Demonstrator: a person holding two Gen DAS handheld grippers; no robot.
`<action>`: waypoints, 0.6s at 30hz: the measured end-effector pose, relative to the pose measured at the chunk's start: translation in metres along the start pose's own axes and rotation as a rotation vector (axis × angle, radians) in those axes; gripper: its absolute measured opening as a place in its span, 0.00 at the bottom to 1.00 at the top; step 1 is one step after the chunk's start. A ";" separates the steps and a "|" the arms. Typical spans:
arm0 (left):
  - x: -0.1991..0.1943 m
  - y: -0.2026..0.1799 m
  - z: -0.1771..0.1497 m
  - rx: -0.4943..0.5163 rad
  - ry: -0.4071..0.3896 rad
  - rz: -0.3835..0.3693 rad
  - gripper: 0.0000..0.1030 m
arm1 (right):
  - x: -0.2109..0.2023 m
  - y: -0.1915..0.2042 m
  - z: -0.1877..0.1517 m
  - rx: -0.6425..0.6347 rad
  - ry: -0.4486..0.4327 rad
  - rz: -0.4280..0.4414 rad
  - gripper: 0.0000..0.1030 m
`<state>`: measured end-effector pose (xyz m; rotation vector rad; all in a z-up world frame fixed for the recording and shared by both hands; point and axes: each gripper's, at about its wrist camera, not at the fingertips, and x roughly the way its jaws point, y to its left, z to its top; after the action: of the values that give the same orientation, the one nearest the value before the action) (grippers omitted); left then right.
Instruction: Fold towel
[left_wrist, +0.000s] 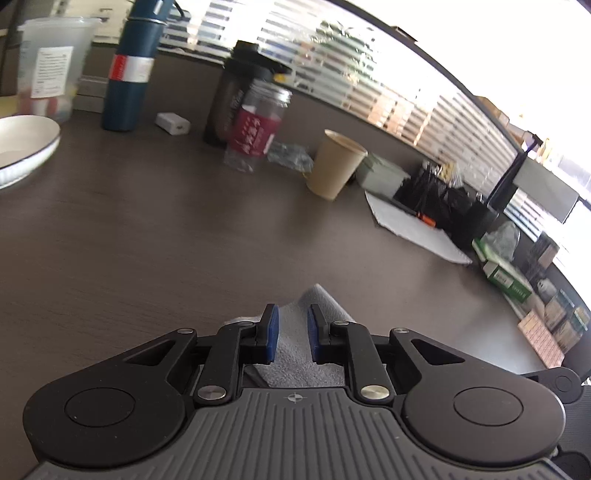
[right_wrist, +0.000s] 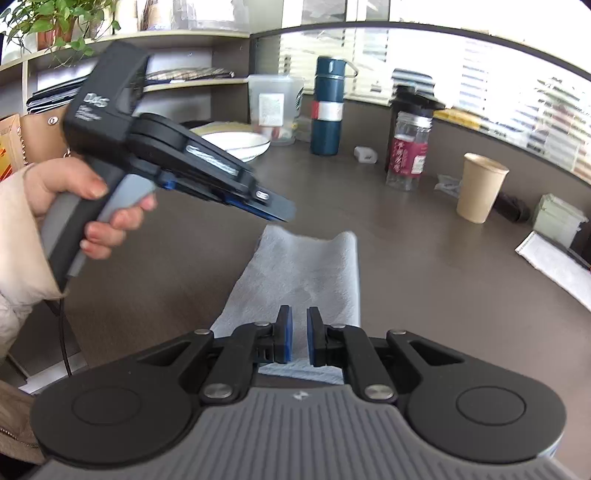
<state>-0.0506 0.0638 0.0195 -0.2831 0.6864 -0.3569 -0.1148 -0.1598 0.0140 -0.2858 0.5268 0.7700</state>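
Desk (right_wrist: 424, 258): dark wood, cluttered at the back
Towel (right_wrist: 303, 273): flat on desk, folded to a narrow strip
Left gripper (left_wrist: 293, 328): jaws parted, towel between, not pinched
Right gripper (right_wrist: 299, 334): nearly closed over towel, grip unclear
Left to do: probably a cross fold

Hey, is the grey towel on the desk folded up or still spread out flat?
Folded. The towel lies as a narrow strip on the desk, with doubled layers showing at its near edge.
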 end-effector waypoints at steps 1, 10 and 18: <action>0.004 -0.001 -0.001 0.004 0.010 -0.006 0.22 | 0.000 0.001 -0.002 -0.015 0.011 -0.002 0.11; 0.005 -0.006 -0.005 0.031 0.032 -0.019 0.24 | -0.017 -0.002 -0.007 -0.052 0.009 0.007 0.11; 0.006 -0.017 -0.001 0.064 0.023 -0.041 0.24 | -0.001 0.025 -0.006 -0.126 0.027 0.092 0.12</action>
<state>-0.0512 0.0453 0.0214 -0.2330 0.6917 -0.4208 -0.1353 -0.1459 0.0078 -0.3914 0.5206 0.8911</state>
